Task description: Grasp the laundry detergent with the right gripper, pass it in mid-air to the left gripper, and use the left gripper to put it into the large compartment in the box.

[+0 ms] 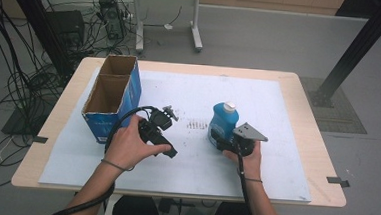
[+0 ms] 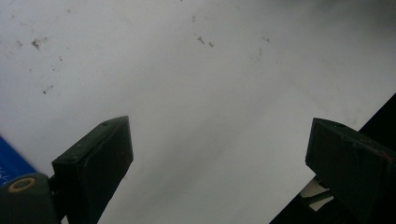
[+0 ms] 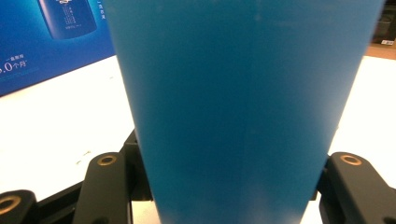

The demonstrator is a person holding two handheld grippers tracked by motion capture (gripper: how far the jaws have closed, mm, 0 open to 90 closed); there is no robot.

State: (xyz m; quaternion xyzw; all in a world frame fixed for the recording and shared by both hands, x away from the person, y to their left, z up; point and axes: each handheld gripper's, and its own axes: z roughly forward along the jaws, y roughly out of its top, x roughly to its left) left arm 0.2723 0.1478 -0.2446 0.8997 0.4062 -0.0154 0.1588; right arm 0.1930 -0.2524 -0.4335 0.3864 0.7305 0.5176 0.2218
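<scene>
A blue bottle [image 1: 223,120] with a white cap stands upright on the white sheet [image 1: 189,92] right of centre. My right gripper [image 1: 222,138] is shut on its lower body; in the right gripper view the bottle [image 3: 243,102] stands between the jaws, pressed on both sides. My left gripper [image 1: 169,136] is held low over the sheet, beside an open-topped blue cardboard box [image 1: 111,95]. In the left gripper view my left gripper [image 2: 219,158] is open, with nothing but bare white sheet between its jaws.
The box's printed blue side [image 3: 42,42] lies left of the bottle. The wooden table edge [image 1: 321,145] frames the sheet. On the floor behind stand another table's legs [image 1: 197,35], tangled cables [image 1: 20,77] at the left and a black post [image 1: 355,47] at the right.
</scene>
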